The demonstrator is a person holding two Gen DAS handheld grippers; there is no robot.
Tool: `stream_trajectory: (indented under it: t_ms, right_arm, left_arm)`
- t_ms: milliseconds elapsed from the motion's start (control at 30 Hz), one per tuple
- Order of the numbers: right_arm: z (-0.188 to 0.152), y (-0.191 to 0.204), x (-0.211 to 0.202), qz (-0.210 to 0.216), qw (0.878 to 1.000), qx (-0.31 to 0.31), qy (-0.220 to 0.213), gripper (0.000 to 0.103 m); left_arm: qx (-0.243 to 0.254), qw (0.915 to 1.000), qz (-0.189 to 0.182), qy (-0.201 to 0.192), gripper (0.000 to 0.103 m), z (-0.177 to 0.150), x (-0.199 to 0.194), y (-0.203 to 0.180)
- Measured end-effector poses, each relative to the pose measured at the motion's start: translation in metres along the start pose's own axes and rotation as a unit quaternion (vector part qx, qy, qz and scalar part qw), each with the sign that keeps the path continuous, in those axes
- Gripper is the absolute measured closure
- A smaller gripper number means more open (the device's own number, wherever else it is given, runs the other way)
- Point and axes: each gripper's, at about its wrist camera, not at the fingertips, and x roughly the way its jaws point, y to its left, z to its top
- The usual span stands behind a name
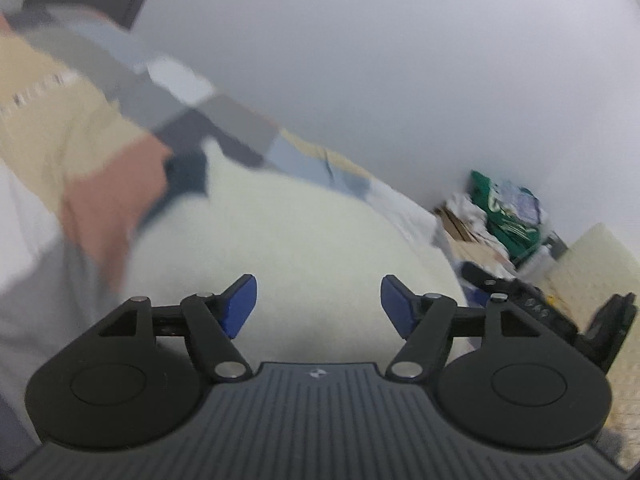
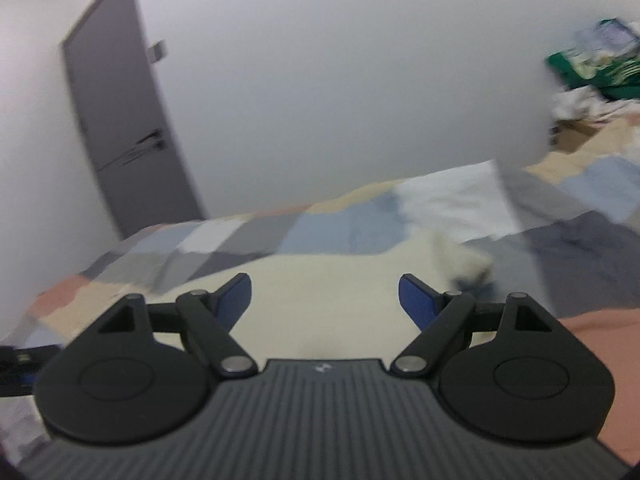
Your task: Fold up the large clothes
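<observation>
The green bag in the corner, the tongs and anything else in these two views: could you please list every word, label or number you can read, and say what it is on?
No text can be read in either view.
Green bag: pale print on it, too blurred to read.
Left tongs: a small round emblem on the body, no letters legible.
Right tongs: the same small emblem, illegible.
Grey door: no sign or number visible.

L gripper (image 1: 319, 304): jaws wide apart, nothing between, blue pads at 9 & 3. R gripper (image 2: 325, 300): same, empty.
</observation>
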Motion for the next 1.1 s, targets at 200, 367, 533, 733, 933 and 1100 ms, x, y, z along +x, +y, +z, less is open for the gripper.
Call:
stream_trajectory:
  t_ms: [200, 367, 533, 733, 933, 1100]
  right_arm:
    - [-0.023, -0.001, 0.031, 0.005, 0.996, 0.008, 0.087, 0.022]
    - [-0.030, -0.004, 0.042, 0.001, 0.995, 0.022, 0.094, 0.020]
    - [-0.030, -0.003, 0.041, 0.002, 0.995, 0.038, 0.095, 0.021]
    - [-0.028, 0.004, 0.027, -0.002, 0.996, 0.049, 0.076, 0.021]
    - [-0.025, 0.023, 0.006, 0.076, 0.989, 0.104, 0.067, 0.020]
    - [-0.032, 0.039, 0.003, 0.139, 0.974, 0.150, 0.094, 0.020]
  left_arm:
    - [-0.153, 0.9846, -0.012, 0.084, 0.025, -0.015, 0.030, 0.038]
    - [-0.307, 0.9470, -0.034, 0.087, 0.025, -0.023, 0.049, 0.090]
    - [-0.423, 0.9007, -0.083, 0.051, 0.026, -0.034, 0.072, 0.117]
    - [-0.391, 0.9176, -0.068, 0.029, 0.035, -0.025, 0.086, 0.111]
    - [-0.335, 0.9410, -0.048, -0.007, 0.062, -0.018, 0.068, 0.098]
    - [-0.305, 0.9501, -0.058, -0.031, 0.069, -0.016, 0.054, 0.089]
